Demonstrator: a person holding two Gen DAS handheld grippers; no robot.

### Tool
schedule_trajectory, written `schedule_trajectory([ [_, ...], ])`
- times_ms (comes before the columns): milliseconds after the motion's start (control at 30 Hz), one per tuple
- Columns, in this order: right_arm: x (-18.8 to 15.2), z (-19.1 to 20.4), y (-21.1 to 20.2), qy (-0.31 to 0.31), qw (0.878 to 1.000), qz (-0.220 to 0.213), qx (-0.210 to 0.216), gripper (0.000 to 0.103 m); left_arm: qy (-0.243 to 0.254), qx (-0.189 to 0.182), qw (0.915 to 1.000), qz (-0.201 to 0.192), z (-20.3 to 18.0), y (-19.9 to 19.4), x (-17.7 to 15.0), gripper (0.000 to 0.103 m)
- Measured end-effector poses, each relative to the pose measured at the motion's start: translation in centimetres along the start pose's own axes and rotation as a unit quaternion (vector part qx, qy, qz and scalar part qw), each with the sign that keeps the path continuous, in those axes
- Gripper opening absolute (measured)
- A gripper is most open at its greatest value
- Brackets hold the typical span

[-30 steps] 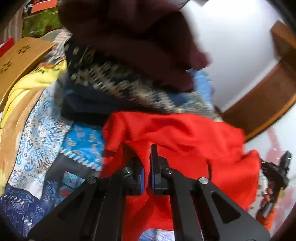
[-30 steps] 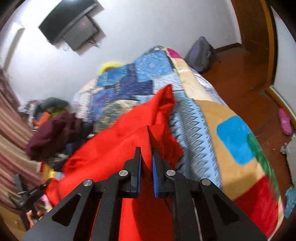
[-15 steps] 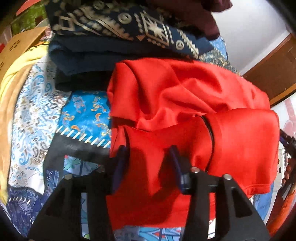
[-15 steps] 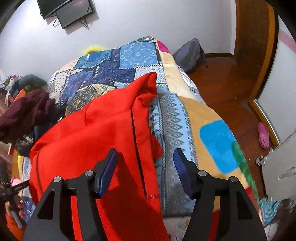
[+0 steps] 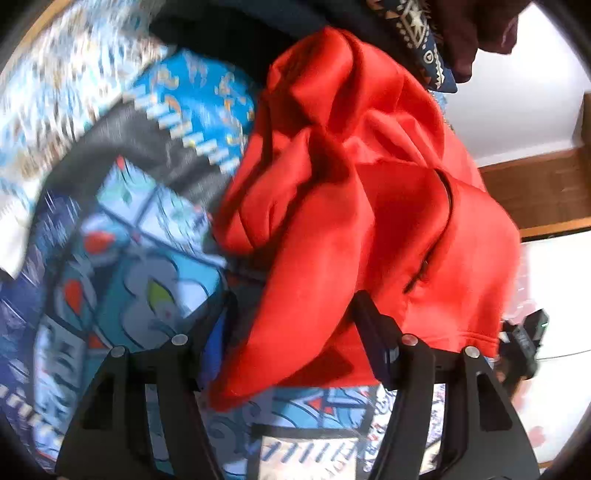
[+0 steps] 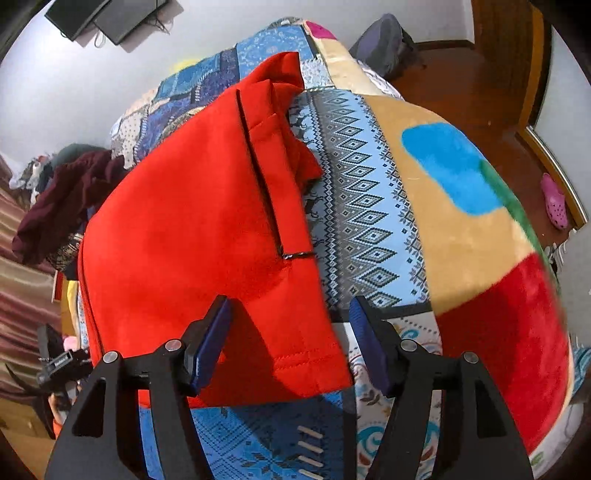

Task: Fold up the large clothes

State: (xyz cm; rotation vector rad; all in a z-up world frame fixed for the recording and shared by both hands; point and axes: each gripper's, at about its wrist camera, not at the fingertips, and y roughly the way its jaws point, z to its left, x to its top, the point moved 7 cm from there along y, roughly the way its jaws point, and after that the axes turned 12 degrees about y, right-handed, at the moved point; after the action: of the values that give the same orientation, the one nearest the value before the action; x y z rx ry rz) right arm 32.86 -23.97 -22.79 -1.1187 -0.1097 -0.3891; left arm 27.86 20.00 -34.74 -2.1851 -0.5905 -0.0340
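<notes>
A: Writing anywhere — a brand, a tag?

B: None that reads. The red garment (image 6: 192, 221) shows only a dark zip line and a stitched hem. A small black device (image 6: 61, 363) low on the left of the right wrist view carries a pale label, too small to make out.

A: And the grippers?

B: The right gripper (image 6: 291, 339) stands spread, its jaws having just been opening; the hem corner of the red garment lies between the blue pads (image 6: 212, 341), not pinched. The left gripper (image 5: 295, 332) is spread too, jaws just opened further, with a loose fold of the same garment (image 5: 369, 206) hanging between its fingers, unpressed as far as the blurred view tells.

A: Where does the garment lie?

B: On the patchwork blanket (image 6: 373, 206) straight ahead of both grippers, roughly folded.

A: What else is around?

B: Beyond the garment, a maroon cloth (image 6: 62, 199) on a heap at the right gripper's far left, a screen (image 6: 110, 14) high on the wall, a grey bag (image 6: 384, 48) on the wood floor — and a pink shoe (image 6: 554, 203) far right. Ahead of the left gripper, dark patterned cloth (image 5: 417, 33) lies just behind the red.
</notes>
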Motion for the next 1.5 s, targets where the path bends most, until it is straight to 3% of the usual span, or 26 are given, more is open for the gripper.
schedule_trajectory([
  [67, -0.2, 0.0, -0.1, 0.009, 1.000, -0.005, 0.010, 0.062, -0.003, -0.013, 0.9999, -0.007, 0.0, -0.1, -0.3, 0.063],
  [133, -0.3, 0.0, -0.1, 0.015, 1.000, -0.010, 0.017, 0.061, -0.009, -0.050, 0.9987, -0.012, -0.5, -0.3, -0.5, 0.063],
  [300, -0.8, 0.7, -0.3, 0.016, 0.999, -0.003, 0.047, 0.026, 0.013, -0.067, 0.9973, -0.029, -2.9, -1.6, -2.0, 0.062],
  [333, -0.8, 0.9, -0.4, 0.011, 0.999, -0.002, 0.053, 0.021, 0.024, -0.067, 0.9970, -0.031, -3.5, -1.8, -2.1, 0.060],
  [367, -0.8, 1.2, -0.5, 0.008, 0.998, 0.002, 0.067, 0.013, 0.034, -0.065, 0.9968, -0.033, -4.7, -2.6, -2.4, 0.050],
  [433, -0.8, 1.7, -0.8, 0.008, 0.997, 0.007, 0.081, 0.012, 0.062, -0.051, 0.9961, -0.036, -5.8, -3.1, -2.1, 0.028],
  [467, -0.7, 2.1, -0.9, 0.006, 0.996, 0.007, 0.086, 0.011, 0.071, -0.045, 0.9957, -0.038, -5.8, -3.1, -1.5, 0.011],
  [500, -0.5, 2.5, -1.3, 0.006, 0.995, 0.008, 0.096, 0.010, 0.080, -0.042, 0.9950, -0.041, -6.3, -3.3, -1.1, 0.005],
  [633, 1.2, 3.8, -2.7, 0.015, 0.992, 0.007, 0.126, 0.010, 0.106, -0.038, 0.9913, -0.068, -9.9, -4.2, 0.7, 0.003],
  [800, 5.5, 6.8, -4.1, -0.002, 0.989, -0.009, 0.147, 0.009, 0.149, -0.056, 0.9778, -0.137, -14.2, -8.5, 4.9, 0.002],
  [867, 7.5, 8.4, -4.4, -0.010, 0.988, -0.022, 0.155, 0.008, 0.156, -0.049, 0.9722, -0.168, -15.2, -9.8, 7.4, 0.002],
  [1033, 12.7, 11.0, -2.9, -0.006, 0.987, -0.056, 0.149, 0.008, 0.165, 0.104, 0.9550, -0.223, -13.7, -10.2, 13.5, 0.002],
  [1133, 15.5, 12.0, -0.5, -0.013, 0.990, -0.091, 0.102, 0.009, 0.131, 0.150, 0.9562, -0.215, -10.6, -9.2, 15.7, 0.002],
  [1267, 16.6, 12.1, 2.3, -0.009, 0.992, -0.094, 0.084, 0.014, 0.093, 0.145, 0.9638, -0.204, -8.6, -7.5, 16.0, 0.005],
  [1333, 16.5, 12.1, 2.8, -0.024, 0.993, -0.103, 0.059, 0.020, 0.097, 0.153, 0.9638, -0.196, -8.5, -7.3, 15.6, 0.006],
  [1500, 16.2, 11.9, 0.0, -0.088, 0.979, -0.180, -0.026, 0.058, 0.154, 0.196, 0.9536, -0.169, -10.5, -7.7, 14.0, 0.011],
])
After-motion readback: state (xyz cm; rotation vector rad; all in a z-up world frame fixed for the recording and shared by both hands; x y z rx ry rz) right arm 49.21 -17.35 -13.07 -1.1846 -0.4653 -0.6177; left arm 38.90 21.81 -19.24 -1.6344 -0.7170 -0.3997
